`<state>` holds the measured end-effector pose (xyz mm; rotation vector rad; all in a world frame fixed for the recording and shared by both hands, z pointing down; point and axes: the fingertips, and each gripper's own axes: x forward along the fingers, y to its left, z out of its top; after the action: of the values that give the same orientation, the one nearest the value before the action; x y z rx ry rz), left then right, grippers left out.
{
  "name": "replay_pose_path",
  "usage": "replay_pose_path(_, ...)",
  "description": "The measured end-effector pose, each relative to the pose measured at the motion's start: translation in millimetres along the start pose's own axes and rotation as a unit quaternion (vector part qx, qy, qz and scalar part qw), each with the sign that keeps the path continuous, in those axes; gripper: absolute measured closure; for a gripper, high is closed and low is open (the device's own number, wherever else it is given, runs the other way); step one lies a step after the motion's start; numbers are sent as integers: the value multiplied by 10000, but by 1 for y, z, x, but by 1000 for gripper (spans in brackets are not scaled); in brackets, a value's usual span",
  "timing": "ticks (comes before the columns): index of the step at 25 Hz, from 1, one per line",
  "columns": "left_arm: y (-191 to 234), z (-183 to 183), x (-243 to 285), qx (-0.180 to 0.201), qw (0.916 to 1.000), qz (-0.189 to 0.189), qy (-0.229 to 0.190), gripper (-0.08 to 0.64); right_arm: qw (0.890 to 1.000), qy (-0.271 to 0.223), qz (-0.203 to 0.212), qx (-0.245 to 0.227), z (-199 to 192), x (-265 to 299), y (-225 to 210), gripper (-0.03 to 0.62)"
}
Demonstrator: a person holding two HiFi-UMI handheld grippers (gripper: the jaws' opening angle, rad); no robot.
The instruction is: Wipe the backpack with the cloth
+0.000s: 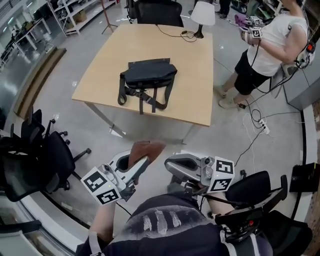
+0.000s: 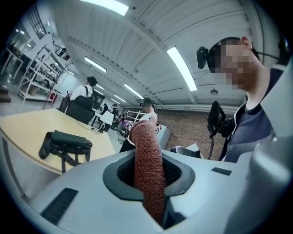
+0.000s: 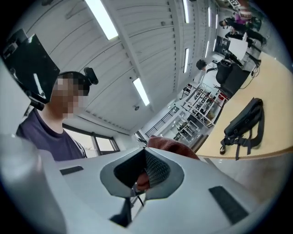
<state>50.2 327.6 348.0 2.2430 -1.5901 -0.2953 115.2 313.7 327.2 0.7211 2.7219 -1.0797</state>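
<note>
Overhead, the head view shows a black backpack (image 1: pixel 148 75) lying flat near the middle of a pale wooden surface (image 1: pixel 192 75), its straps trailing toward the near edge. Both grippers sit low in this view, close to the person's body and well apart from the surface. The left gripper (image 1: pixel 143 161) is clamped on a rust-brown cloth (image 1: pixel 145 149), which sticks out past its tips. The left gripper view confirms the grip: the cloth rises as a thick upright roll from between the closed jaws, with the backpack on the surface at far left. The right gripper (image 1: pixel 172 165) lies just beside the left one. The right gripper view shows its jaws drawn together with nothing clamped; the cloth only bulges up behind them, and the backpack appears tilted at far right. Only the head view shows a second person (image 1: pixel 272 45) standing past the surface's far right corner and a white lamp (image 1: pixel 203 14) on its far edge.
</note>
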Motion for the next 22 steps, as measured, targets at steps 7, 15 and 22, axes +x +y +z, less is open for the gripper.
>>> replay_pose_path(7, 75, 44, 93, -660, 9966, 244, -433, 492, 9956, 450, -588, -566, 72, -32, -85, 589)
replay_pose_path(15, 219, 68, 212, -1058, 9944, 19, -77, 492, 9849, 393, -1603, -514, 125, -17, -195, 589)
replay_pose_path(22, 333, 57, 327, -1953, 9751, -501, 922, 492, 9598, 164, -2764, -462, 168, 26, -287, 589)
